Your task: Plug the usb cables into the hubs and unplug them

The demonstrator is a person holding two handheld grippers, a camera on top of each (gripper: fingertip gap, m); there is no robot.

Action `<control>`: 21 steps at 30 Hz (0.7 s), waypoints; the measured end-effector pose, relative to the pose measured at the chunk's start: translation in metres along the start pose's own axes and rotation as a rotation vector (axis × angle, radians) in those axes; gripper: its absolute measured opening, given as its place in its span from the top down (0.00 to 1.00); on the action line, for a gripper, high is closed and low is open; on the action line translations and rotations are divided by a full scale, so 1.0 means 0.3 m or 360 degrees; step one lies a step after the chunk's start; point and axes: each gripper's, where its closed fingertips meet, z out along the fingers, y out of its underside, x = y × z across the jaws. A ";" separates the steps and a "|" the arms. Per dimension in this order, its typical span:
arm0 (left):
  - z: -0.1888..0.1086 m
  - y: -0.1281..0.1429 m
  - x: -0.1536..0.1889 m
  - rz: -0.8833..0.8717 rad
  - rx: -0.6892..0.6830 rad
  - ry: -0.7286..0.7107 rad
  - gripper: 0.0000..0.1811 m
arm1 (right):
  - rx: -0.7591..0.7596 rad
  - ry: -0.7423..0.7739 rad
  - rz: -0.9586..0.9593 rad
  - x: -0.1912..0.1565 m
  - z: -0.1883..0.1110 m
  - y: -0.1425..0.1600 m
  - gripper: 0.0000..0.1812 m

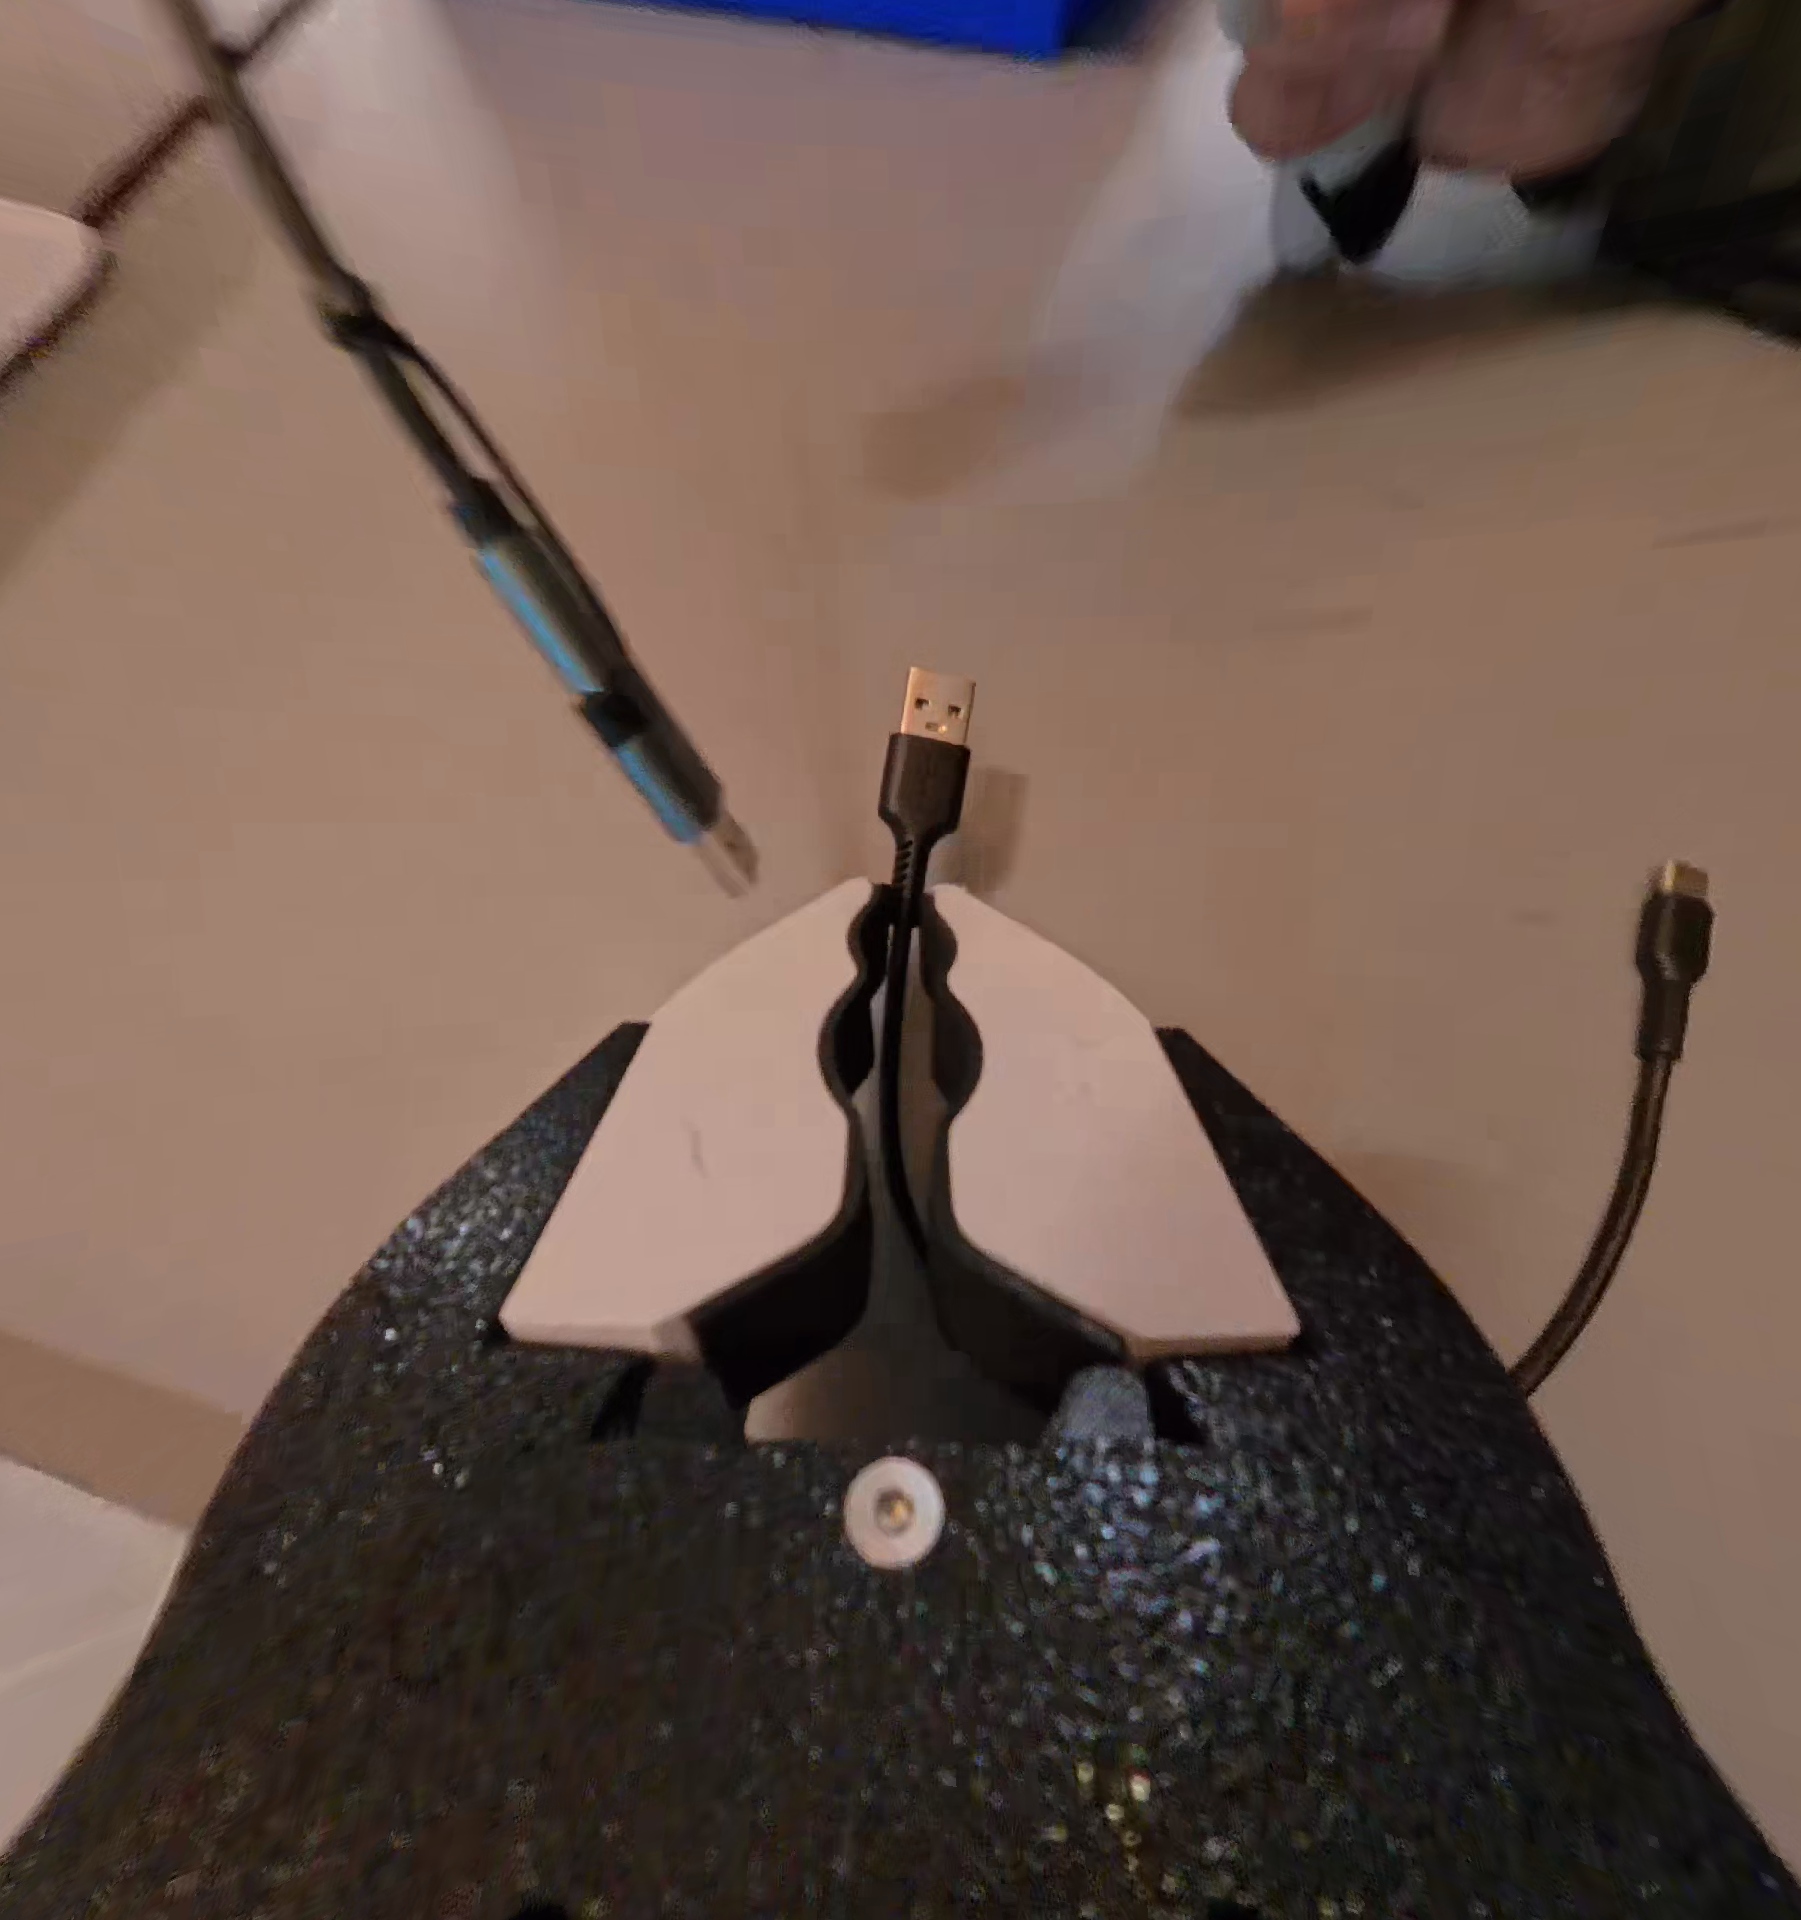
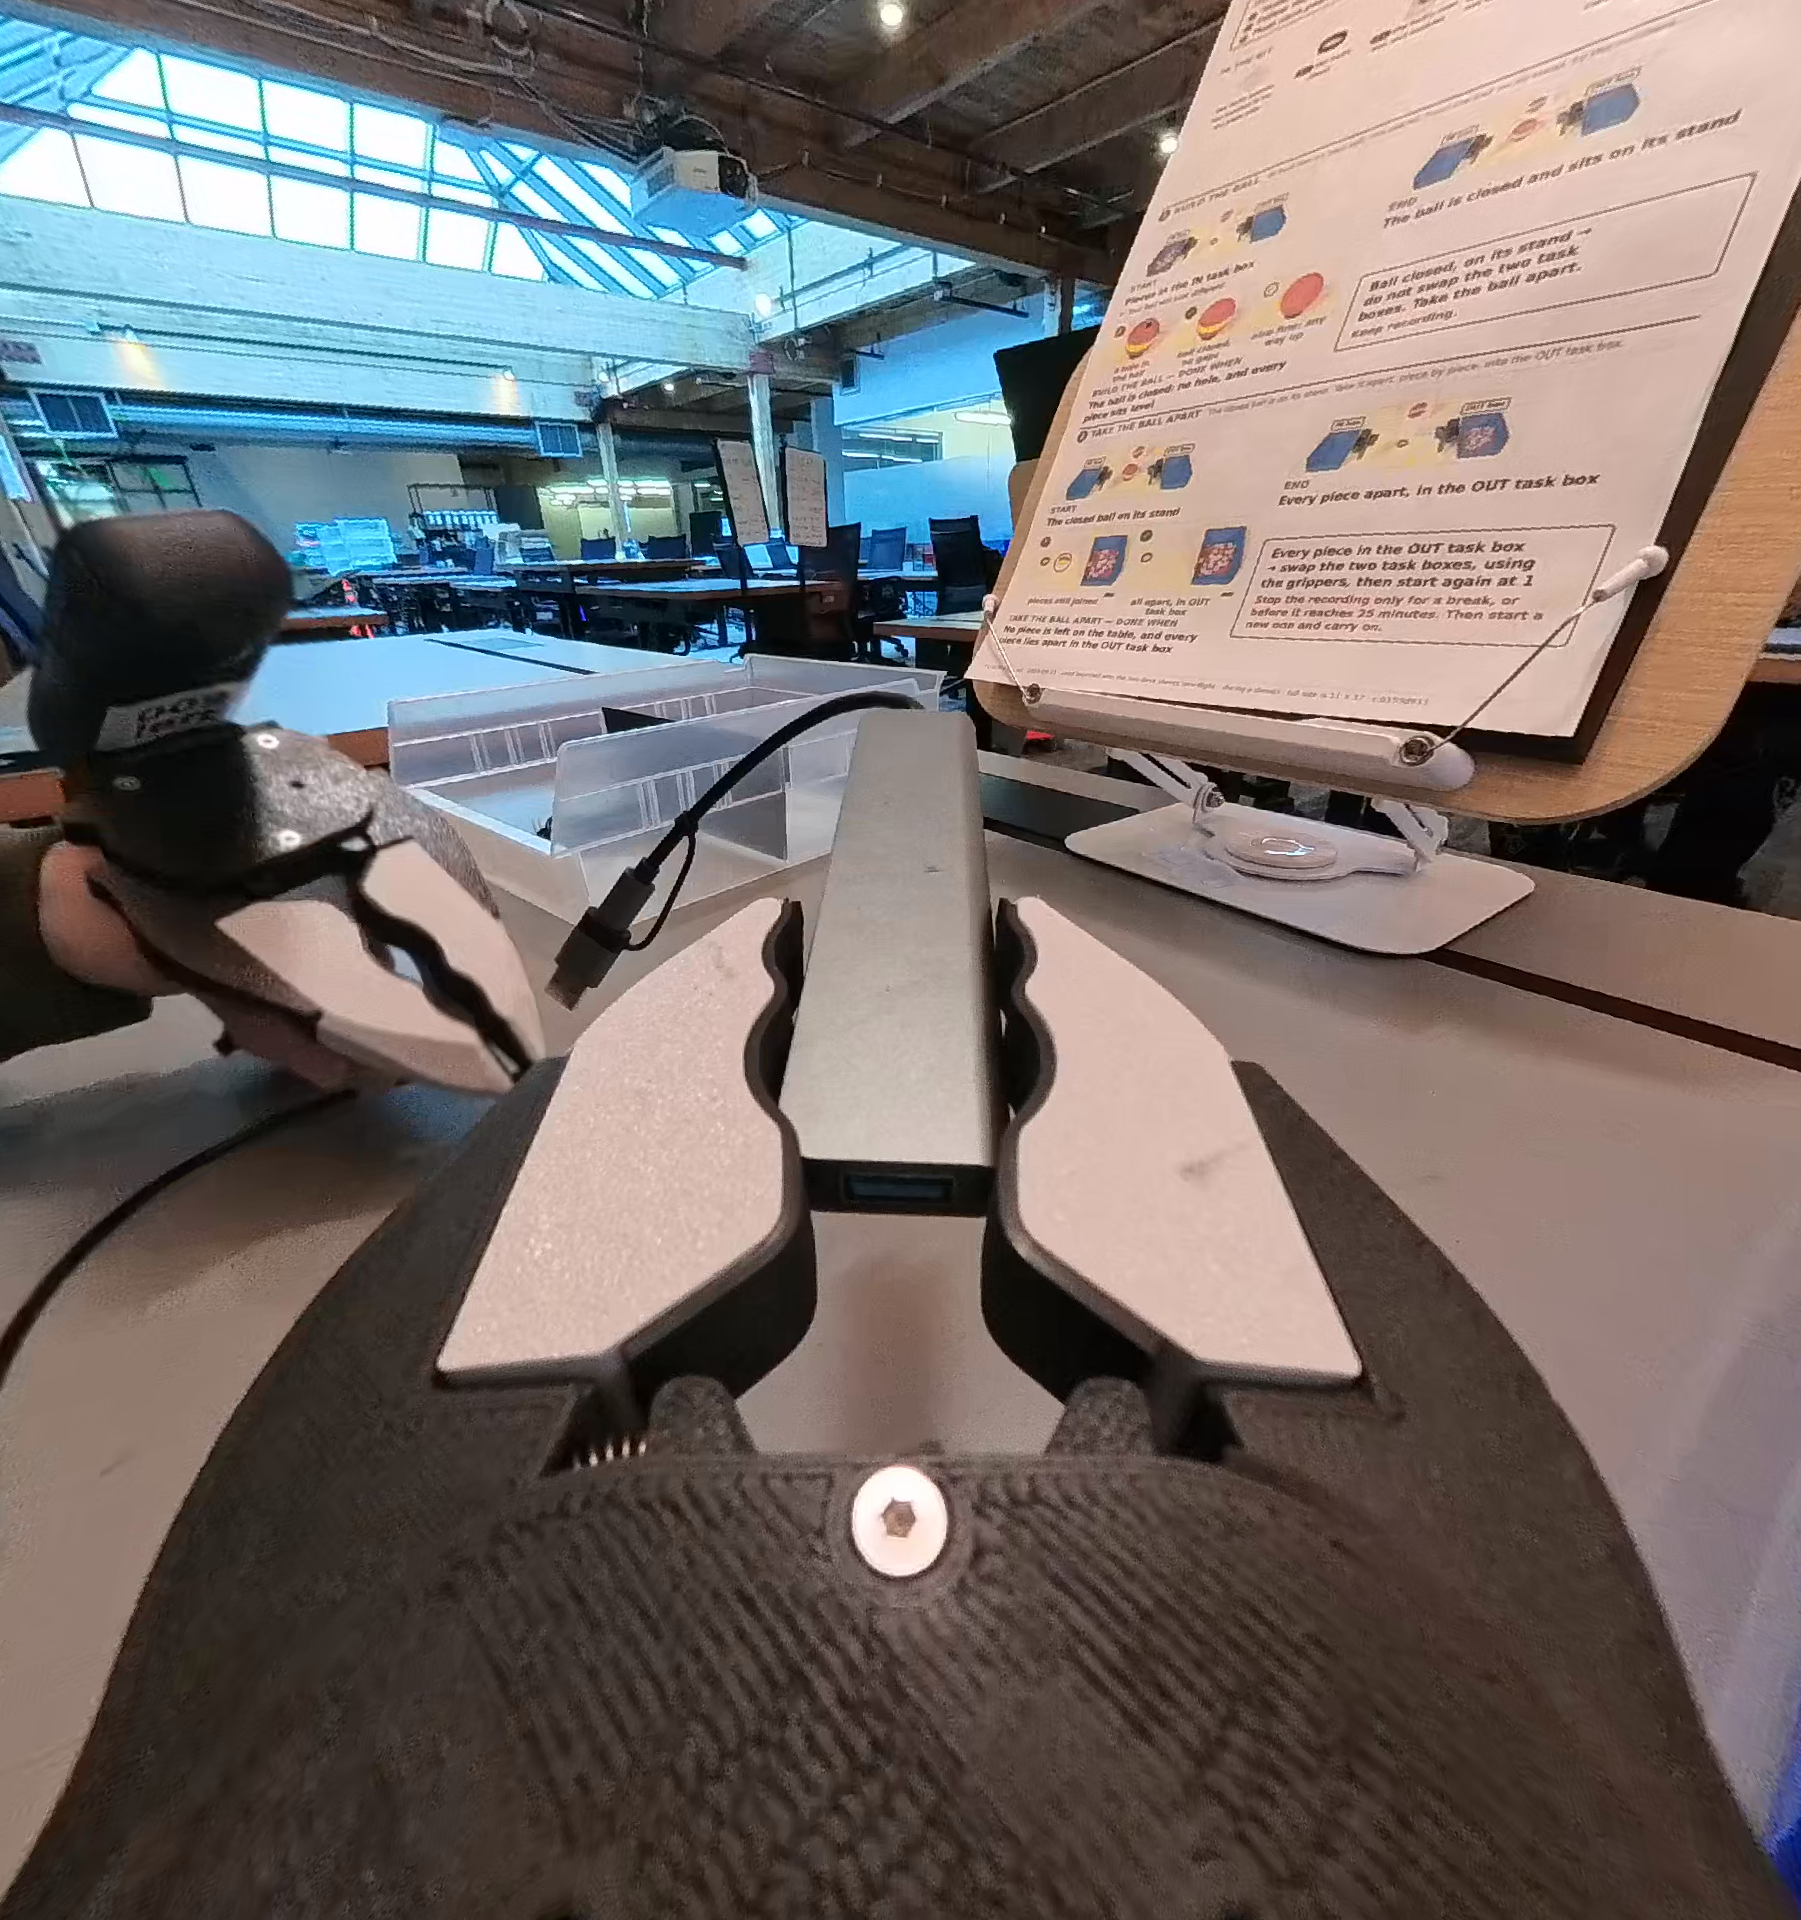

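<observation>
My left gripper [image 1: 901,894] is shut on a black USB cable [image 1: 901,1039]; its silver USB-A plug [image 1: 937,722] sticks out past the fingertips. The cable's other small plug [image 1: 1677,914] rises at the right. My right gripper [image 2: 901,914] is shut on a grey bar-shaped hub [image 2: 901,883], held above the table with an end port [image 2: 896,1190] facing the camera. The hub's own black lead ends in a dangling plug [image 2: 589,951], which shows blurred in the left wrist view [image 1: 605,675]. The left gripper [image 2: 517,1055] sits just left of the hub.
A clear plastic divided tray [image 2: 615,769] stands behind the hub. A wooden stand holding an instruction sheet [image 2: 1395,364] is at the back right on a white base [image 2: 1301,883]. A hand [image 1: 1498,83] and a blue box [image 1: 875,21] show at the far edge.
</observation>
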 end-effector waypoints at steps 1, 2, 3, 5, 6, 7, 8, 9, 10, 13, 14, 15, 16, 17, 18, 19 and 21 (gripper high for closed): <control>-0.016 -0.009 -0.023 -0.0008 0.0032 -0.0062 0.98 | 0.0002 0.0001 0.0005 0.002 -0.001 -0.001 0.80; -0.039 -0.018 -0.057 0.0029 0.0041 -0.0170 0.98 | 0.0006 0.0003 0.0011 0.003 -0.001 -0.002 0.80; -0.072 -0.030 -0.101 0.0097 0.0028 -0.0320 0.98 | 0.0014 0.0014 0.0020 0.008 -0.003 -0.004 0.80; -0.172 -0.075 -0.188 0.0296 -0.0040 -0.0664 0.98 | 0.0044 0.0026 0.0072 0.023 -0.010 -0.011 0.80; -0.228 -0.116 -0.209 0.0410 -0.0045 -0.0783 0.98 | 0.0064 0.0043 0.0104 0.035 -0.015 -0.015 0.80; -0.283 -0.166 -0.220 0.0505 -0.0026 -0.0875 0.98 | 0.0088 0.0077 0.0132 0.052 -0.022 -0.021 0.80; -0.350 -0.218 -0.238 0.0585 -0.0004 -0.1021 0.98 | 0.0103 0.0104 0.0151 0.067 -0.029 -0.024 0.80; -0.418 -0.264 -0.252 0.0665 0.0002 -0.1165 0.98 | 0.0110 0.0139 0.0158 0.084 -0.035 -0.025 0.80; -0.490 -0.311 -0.261 0.0746 0.0022 -0.1329 0.98 | 0.0119 0.0184 0.0146 0.100 -0.042 -0.028 0.80; -0.644 -0.401 -0.245 0.0949 0.0062 -0.1793 0.98 | 0.0121 0.0229 0.0133 0.118 -0.052 -0.029 0.80; -0.620 -0.392 -0.218 0.1035 0.0015 -0.1764 0.98 | 0.0122 0.0237 0.0129 0.119 -0.052 -0.030 0.80; -0.575 -0.365 -0.190 0.1110 -0.0042 -0.1707 0.98 | 0.0118 0.0232 0.0121 0.116 -0.050 -0.029 0.80; -0.507 -0.315 -0.158 0.1159 -0.0130 -0.1574 0.98 | 0.0110 0.0223 0.0109 0.111 -0.048 -0.028 0.80; -0.437 -0.253 -0.123 0.1167 -0.0219 -0.1435 0.97 | 0.0104 0.0221 0.0093 0.108 -0.046 -0.027 0.80; -0.371 -0.190 -0.086 0.1143 -0.0286 -0.1302 0.98 | 0.0097 0.0215 0.0079 0.103 -0.044 -0.026 0.80; -0.305 -0.129 -0.043 0.1096 -0.0331 -0.1143 0.98 | 0.0089 0.0202 0.0067 0.097 -0.042 -0.024 0.80; -0.208 -0.033 0.023 0.0947 -0.0401 -0.0919 0.98 | 0.0083 0.0187 0.0044 0.088 -0.039 -0.023 0.80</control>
